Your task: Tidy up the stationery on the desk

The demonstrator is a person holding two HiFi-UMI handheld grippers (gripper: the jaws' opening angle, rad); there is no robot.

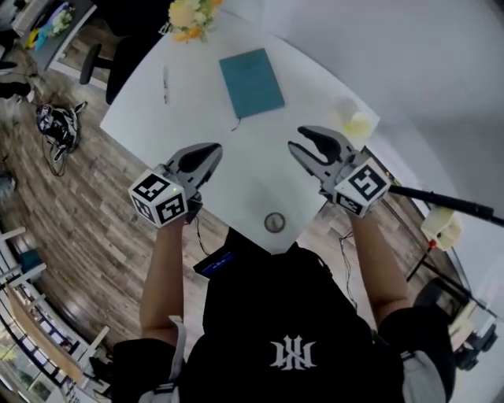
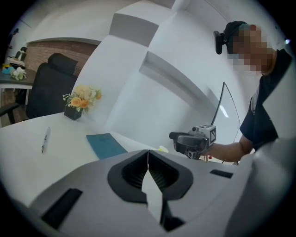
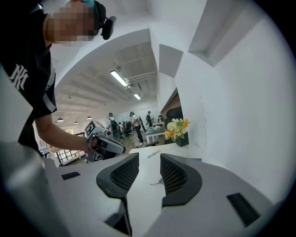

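On the white desk (image 1: 197, 102) lie a teal notebook (image 1: 250, 82), a pen (image 1: 165, 83) to its left and a small pale yellow item (image 1: 356, 123) near the right edge. My left gripper (image 1: 211, 151) hovers over the desk's near part, shut and empty. My right gripper (image 1: 300, 138) hangs level with it to the right, open with nothing between its fingers. In the left gripper view the shut gripper (image 2: 148, 159) points toward the notebook (image 2: 106, 144) and pen (image 2: 45, 139). The right gripper view shows the open gripper (image 3: 149, 173) aimed along the desk at the pen (image 3: 153, 153).
A flower pot (image 1: 193, 16) stands at the desk's far edge. A round cable port (image 1: 273, 222) sits near the front edge. A black office chair (image 1: 118, 55) stands at the far left on wood floor, and a black rod (image 1: 441, 203) crosses at the right.
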